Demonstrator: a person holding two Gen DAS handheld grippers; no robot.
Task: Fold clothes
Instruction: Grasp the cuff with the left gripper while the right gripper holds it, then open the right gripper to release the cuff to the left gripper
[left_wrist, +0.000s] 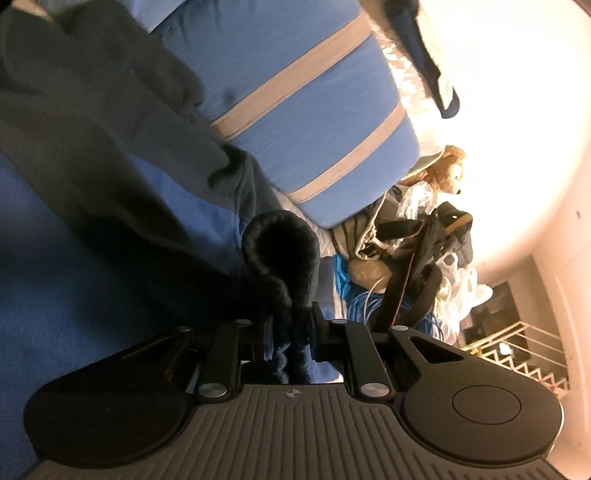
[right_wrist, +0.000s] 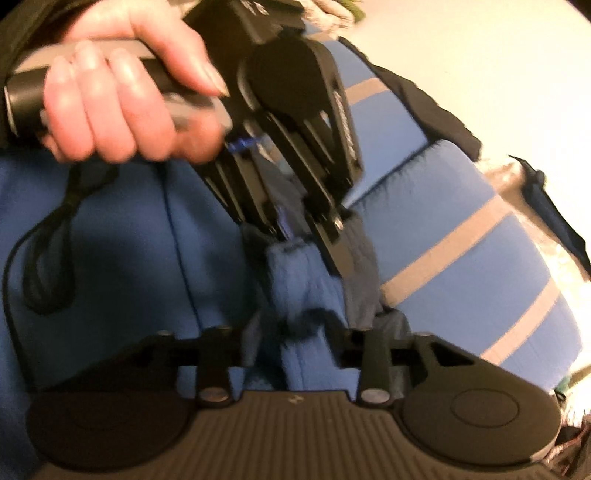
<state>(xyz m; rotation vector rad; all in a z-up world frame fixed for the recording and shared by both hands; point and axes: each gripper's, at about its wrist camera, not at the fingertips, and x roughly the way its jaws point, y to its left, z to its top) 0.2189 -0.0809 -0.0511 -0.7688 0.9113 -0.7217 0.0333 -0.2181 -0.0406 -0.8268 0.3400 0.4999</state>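
Observation:
A blue fleece garment (left_wrist: 74, 295) with a dark grey part (left_wrist: 92, 122) lies spread below. My left gripper (left_wrist: 291, 325) is shut on a bunched dark fold of the garment (left_wrist: 280, 254) that curls up between its fingers. In the right wrist view my right gripper (right_wrist: 295, 332) is shut on a blue fold of the same garment (right_wrist: 299, 273). The left gripper (right_wrist: 306, 229), held by a hand (right_wrist: 110, 99), pinches the cloth just beyond it, so both grippers sit close together on one edge.
A blue cushion with grey stripes (left_wrist: 295, 110) lies behind the garment; it also shows in the right wrist view (right_wrist: 461, 236). A teddy bear (left_wrist: 448, 166), bags and cables (left_wrist: 406, 258) pile up at the right. A black cord (right_wrist: 48, 251) hangs from the hand.

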